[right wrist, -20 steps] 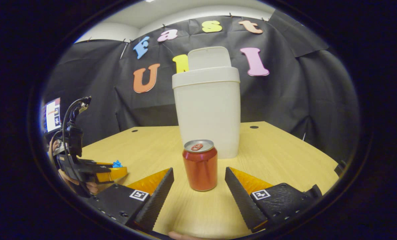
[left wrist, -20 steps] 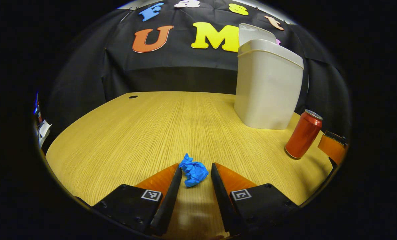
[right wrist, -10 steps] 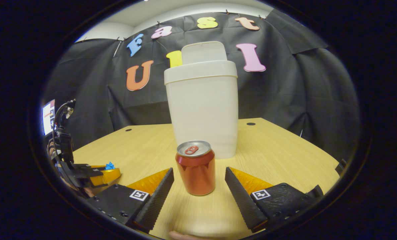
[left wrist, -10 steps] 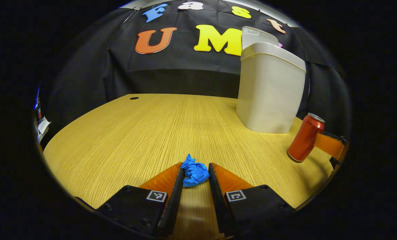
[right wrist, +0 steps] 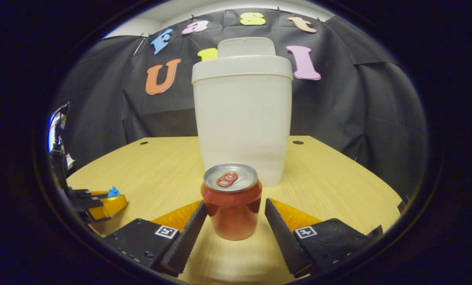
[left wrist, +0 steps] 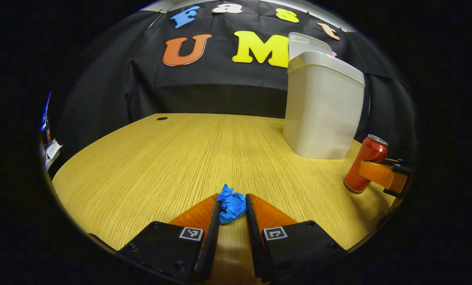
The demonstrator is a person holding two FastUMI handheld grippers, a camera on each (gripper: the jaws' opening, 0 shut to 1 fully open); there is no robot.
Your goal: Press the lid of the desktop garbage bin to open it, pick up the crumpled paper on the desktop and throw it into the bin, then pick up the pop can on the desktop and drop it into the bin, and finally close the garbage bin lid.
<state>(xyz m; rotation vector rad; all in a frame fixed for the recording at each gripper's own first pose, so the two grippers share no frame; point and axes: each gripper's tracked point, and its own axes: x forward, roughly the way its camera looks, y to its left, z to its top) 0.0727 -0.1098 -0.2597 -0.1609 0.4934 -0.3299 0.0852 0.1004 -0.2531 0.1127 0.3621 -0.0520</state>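
Observation:
A ball of blue crumpled paper [left wrist: 230, 207] lies on the wooden desk [left wrist: 160, 158], and my left gripper [left wrist: 233, 200] is shut on it, both fingers pressing its sides. The red pop can [right wrist: 231, 213] stands upright between the fingers of my right gripper [right wrist: 236, 202], which is open and straddles it. The white bin [right wrist: 242, 118] stands just behind the can with its lid [right wrist: 246, 46] raised. In the left gripper view the bin [left wrist: 323, 107] is at the right, with the can [left wrist: 360, 170] beside it and the right gripper [left wrist: 382, 174] against the can.
The left gripper [right wrist: 101, 202] with the paper [right wrist: 113, 192] sits at the far left of the right gripper view. Cable holes [left wrist: 162, 118] [right wrist: 297, 142] mark the desk's back corners. Bare desk [right wrist: 319, 178] stretches around the bin.
My left fingers have closed in onto the blue paper. My right gripper has moved forward, so the can now sits deeper between its fingers.

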